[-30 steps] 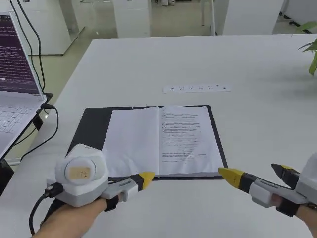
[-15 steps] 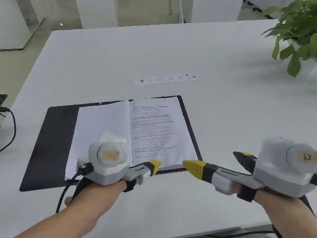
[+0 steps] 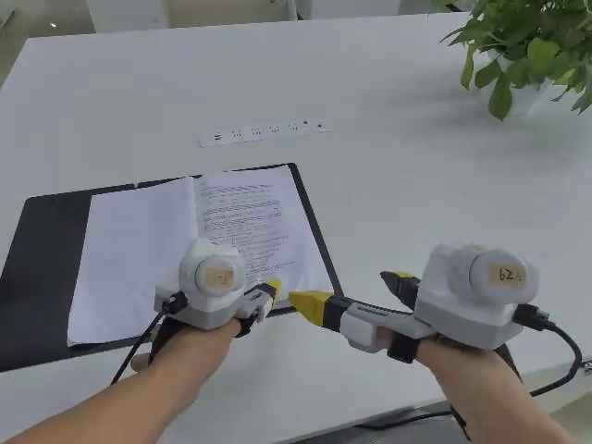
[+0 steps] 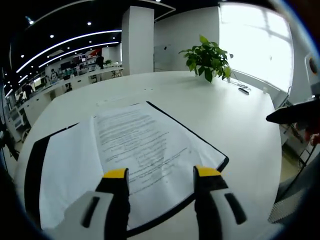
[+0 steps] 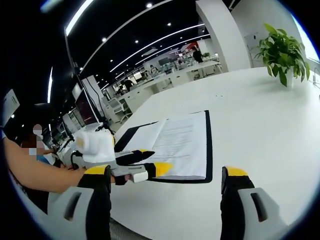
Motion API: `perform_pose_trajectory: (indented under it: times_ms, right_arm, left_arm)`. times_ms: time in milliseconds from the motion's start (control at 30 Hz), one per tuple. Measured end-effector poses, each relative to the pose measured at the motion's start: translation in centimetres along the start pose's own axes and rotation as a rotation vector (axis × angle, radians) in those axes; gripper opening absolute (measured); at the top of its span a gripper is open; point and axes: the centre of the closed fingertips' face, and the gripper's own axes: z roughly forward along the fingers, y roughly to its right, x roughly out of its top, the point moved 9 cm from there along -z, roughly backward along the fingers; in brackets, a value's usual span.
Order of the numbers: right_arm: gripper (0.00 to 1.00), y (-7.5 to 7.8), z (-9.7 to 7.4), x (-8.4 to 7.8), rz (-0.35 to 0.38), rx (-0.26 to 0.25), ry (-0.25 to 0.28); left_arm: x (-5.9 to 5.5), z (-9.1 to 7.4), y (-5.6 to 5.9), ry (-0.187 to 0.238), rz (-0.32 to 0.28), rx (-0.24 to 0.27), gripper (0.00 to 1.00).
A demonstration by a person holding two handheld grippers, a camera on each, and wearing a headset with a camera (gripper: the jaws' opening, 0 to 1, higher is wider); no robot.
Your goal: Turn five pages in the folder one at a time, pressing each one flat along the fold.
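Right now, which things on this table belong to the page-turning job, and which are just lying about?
Belong to the job: folder, printed page, blank page, left gripper, right gripper, both open.

Just lying about: power strip, potted plant.

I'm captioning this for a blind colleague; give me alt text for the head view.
An open black folder with a printed page on its right side lies on a white table. The left gripper is at the page's near edge and the right gripper, open, is just right of it. A power strip and a potted plant sit beyond.
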Motion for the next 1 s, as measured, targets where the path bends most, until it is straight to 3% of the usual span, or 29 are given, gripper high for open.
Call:
perform_pose_trajectory:
  times_ms: [67,133,167,233,333,533,800,1000]
  right_arm:
    - [0.9,-0.1,0.3,-0.1,0.005,0.001,0.0]
    - [0.9,-0.2,0.5,-0.2,0.008,0.006,-0.004]
    - [0.89,-0.2,0.5,-0.2,0.009,0.007,-0.003]
    - [0.89,-0.2,0.7,-0.3,0.012,0.008,-0.005]
    - [0.89,-0.1,1.0,-0.4,0.024,0.011,-0.007]
    - [0.87,0.1,1.4,-0.7,0.047,0.015,-0.014]
    - [0.86,0.2,1.9,-0.9,0.064,0.019,-0.018]
    - [0.85,0.3,2.4,-1.2,0.071,0.02,-0.033]
  left_arm:
    - [-0.5,0.6,0.1,-0.014,0.015,0.022,0.42]
    - [-1.5,0.9,0.0,-0.064,0.032,0.048,0.37]
    - [-1.4,0.9,0.1,-0.02,0.073,0.054,0.35]
    - [-1.6,0.9,0.2,-0.021,0.06,0.057,0.32]
    - [-1.7,0.8,-0.2,-0.01,0.067,0.076,0.2]
    - [-2.1,0.8,-0.3,0.026,0.083,0.069,0.19]
    - [-2.1,0.8,-0.1,0.043,0.096,0.07,0.15]
    - [-2.1,1.0,0.2,0.049,0.096,0.072,0.04]
